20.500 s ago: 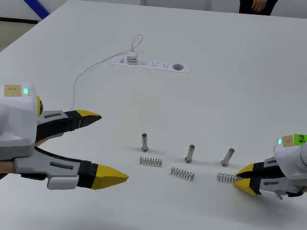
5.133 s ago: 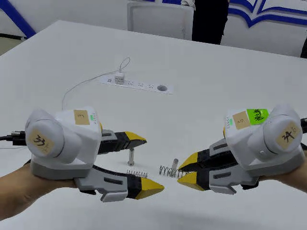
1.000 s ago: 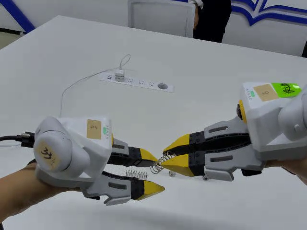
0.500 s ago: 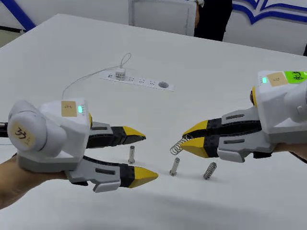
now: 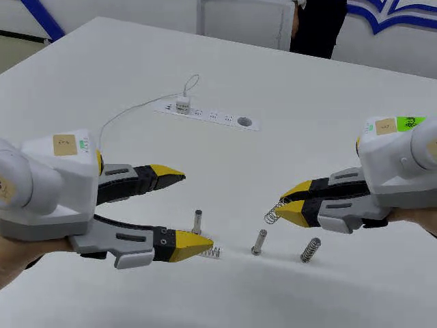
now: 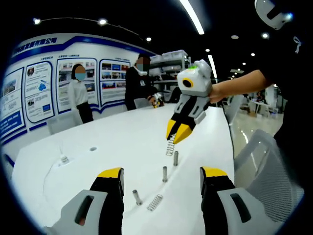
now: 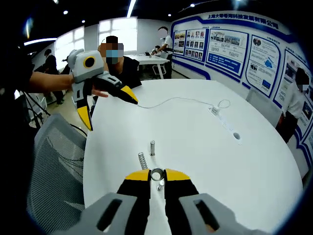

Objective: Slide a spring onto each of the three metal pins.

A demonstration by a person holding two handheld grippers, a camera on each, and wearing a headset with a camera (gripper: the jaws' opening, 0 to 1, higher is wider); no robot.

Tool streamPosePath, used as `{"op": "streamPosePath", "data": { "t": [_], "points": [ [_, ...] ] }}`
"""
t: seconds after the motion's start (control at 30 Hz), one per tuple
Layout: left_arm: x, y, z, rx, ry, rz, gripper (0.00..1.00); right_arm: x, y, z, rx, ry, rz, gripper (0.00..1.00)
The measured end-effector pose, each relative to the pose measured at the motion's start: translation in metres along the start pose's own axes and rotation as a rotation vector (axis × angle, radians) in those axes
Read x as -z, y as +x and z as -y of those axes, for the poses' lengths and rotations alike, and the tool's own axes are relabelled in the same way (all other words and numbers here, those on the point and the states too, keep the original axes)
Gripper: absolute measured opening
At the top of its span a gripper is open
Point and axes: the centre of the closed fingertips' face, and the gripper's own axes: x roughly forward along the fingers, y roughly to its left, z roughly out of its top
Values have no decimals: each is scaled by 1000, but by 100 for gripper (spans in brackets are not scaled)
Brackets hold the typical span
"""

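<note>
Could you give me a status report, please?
Left gripper open. Right gripper shut on spring, near middle pin. Right pin has its spring. Nothing blocking.

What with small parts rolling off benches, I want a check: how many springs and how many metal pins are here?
Springs: 3 (held spring, loose spring, fitted spring)
Metal pins: 3 (left pin, middle pin, right pin inside the fitted spring)
Total: 6

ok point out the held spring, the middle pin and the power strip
held spring (image 5: 274, 212): head view, mid coils
middle pin (image 5: 259, 240): head view, shaft
power strip (image 5: 217, 117): head view, top face
</note>
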Motion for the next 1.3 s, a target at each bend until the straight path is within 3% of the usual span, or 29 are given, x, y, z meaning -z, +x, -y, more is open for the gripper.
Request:
{"op": "streamPosePath", "data": {
  "t": [0.27,0.83,1.3],
  "points": [
    [3,-8,-12,-33,-39,7,69,18,15,4,-12,4,-57,10],
    [9,-14,-28,-99,-76,6,82,30,33,5,-35,-3,-109,10],
    [13,-16,-32,-102,-87,1,83,38,46,6,-63,-23,-152,10]
  ]
}}
